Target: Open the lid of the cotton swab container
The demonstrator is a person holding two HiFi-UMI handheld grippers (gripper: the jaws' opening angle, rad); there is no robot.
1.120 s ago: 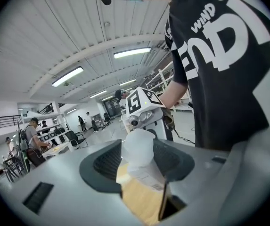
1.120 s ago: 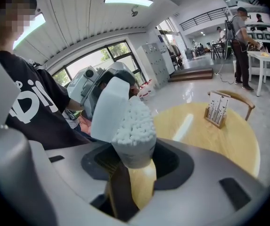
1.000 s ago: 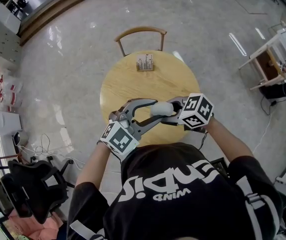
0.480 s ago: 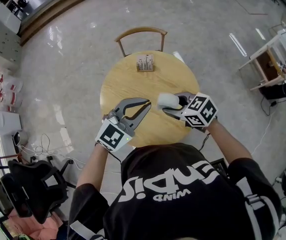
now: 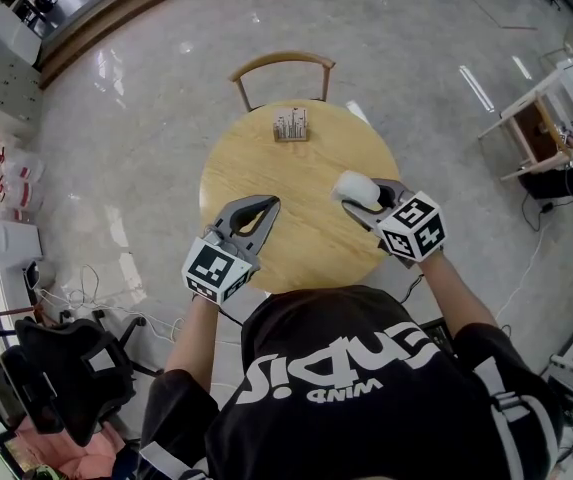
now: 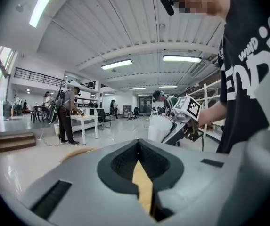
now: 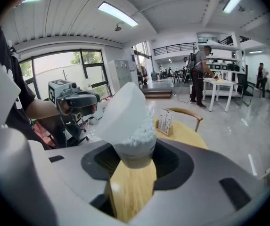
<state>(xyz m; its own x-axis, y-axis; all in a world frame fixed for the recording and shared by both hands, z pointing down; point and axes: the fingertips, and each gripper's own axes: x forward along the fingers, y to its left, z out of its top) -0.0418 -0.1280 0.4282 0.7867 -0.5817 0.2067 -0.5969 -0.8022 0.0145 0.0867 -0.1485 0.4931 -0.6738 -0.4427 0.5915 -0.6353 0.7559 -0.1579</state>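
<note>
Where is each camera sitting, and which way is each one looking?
Head view: on the person's head, looking steeply down at the round wooden table; shows the arms, black shirt, left gripper and right gripper.
Left gripper view: rides the left gripper, looking along its shut, empty jaws toward the right gripper; the black shirt shows.
Right gripper view: rides the right gripper, looking along jaws clamped on the open cotton swab container; one arm shows.
Shared: each gripper view shows the other gripper.
</note>
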